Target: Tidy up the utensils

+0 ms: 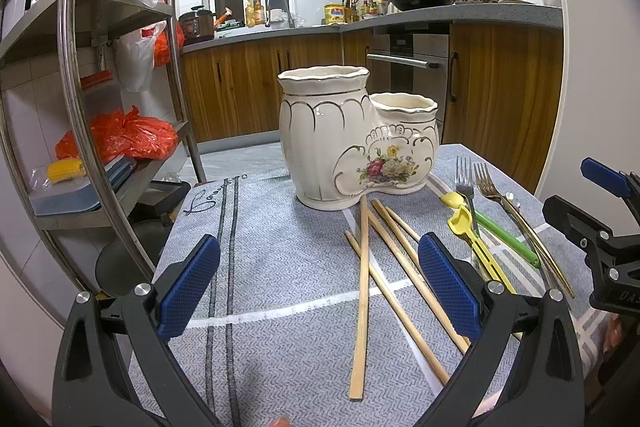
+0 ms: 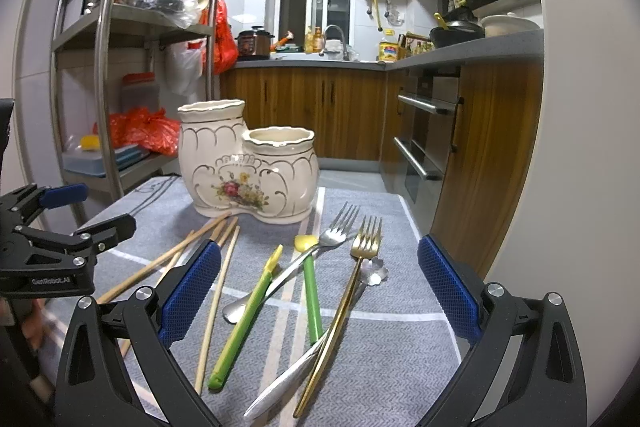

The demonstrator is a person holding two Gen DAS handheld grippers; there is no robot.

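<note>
We hover both grippers, left and right, jaws wide and empty, before the first pick: bamboo chopsticks and forks lie at six o'clock of the seemingly empty ceramic holder; next comes closing on one chopstick.

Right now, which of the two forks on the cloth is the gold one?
The gold fork is the one farther right, beside the silver fork. Its whole length, prongs and handle, is brass-yellow; the other is plain steel-grey.
</note>
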